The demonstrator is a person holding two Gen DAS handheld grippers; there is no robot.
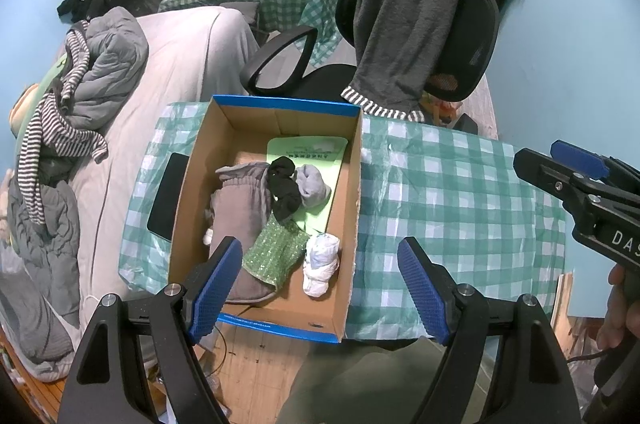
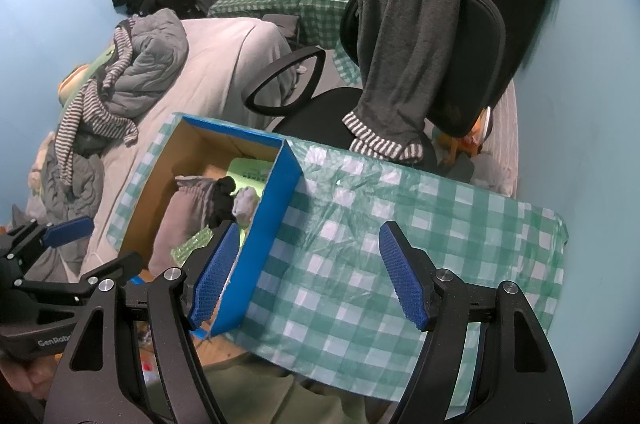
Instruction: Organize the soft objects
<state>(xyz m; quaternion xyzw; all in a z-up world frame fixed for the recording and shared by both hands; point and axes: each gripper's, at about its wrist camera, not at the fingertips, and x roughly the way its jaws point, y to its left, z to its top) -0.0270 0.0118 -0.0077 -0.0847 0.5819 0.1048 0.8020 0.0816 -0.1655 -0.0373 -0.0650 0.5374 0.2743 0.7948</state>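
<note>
Soft objects lie gathered inside an open cardboard shoebox (image 1: 344,224) with a blue rim, which sits on the left part of a small table covered with a green-and-white checked cloth (image 1: 460,204). Along the box's left side lies a long grey fleece piece (image 1: 240,208) with a gathered, elastic-looking end. Against it rests a black balled sock (image 1: 283,190), and touching that on the right is a light grey balled sock (image 1: 314,184). Nearer the front, a green sequined pouch (image 1: 276,254) lies tilted over the grey piece, with a white bundled cloth (image 1: 322,264) just beside it on the right. A pale green card (image 1: 306,148) lies flat on the box floor toward the far end.

The left gripper (image 1: 320,284) hovers above the near end of the box, its blue-padded fingers spread wide and grasping nothing. The right gripper (image 2: 306,274) hangs over the tablecloth to the right of the box, likewise spread apart and empty; its left finger is in line with the box's blue outer wall.

A black flat pad (image 1: 168,196) lies on the cloth just left of the box. Behind the table stands a black office chair (image 1: 476,24) with a dark grey fleece garment (image 1: 400,24) with striped cuffs draped over its back. To the left is a bed (image 1: 180,64) with a grey quilted jacket (image 1: 108,64) and a striped garment (image 1: 44,128) heaped on it.
</note>
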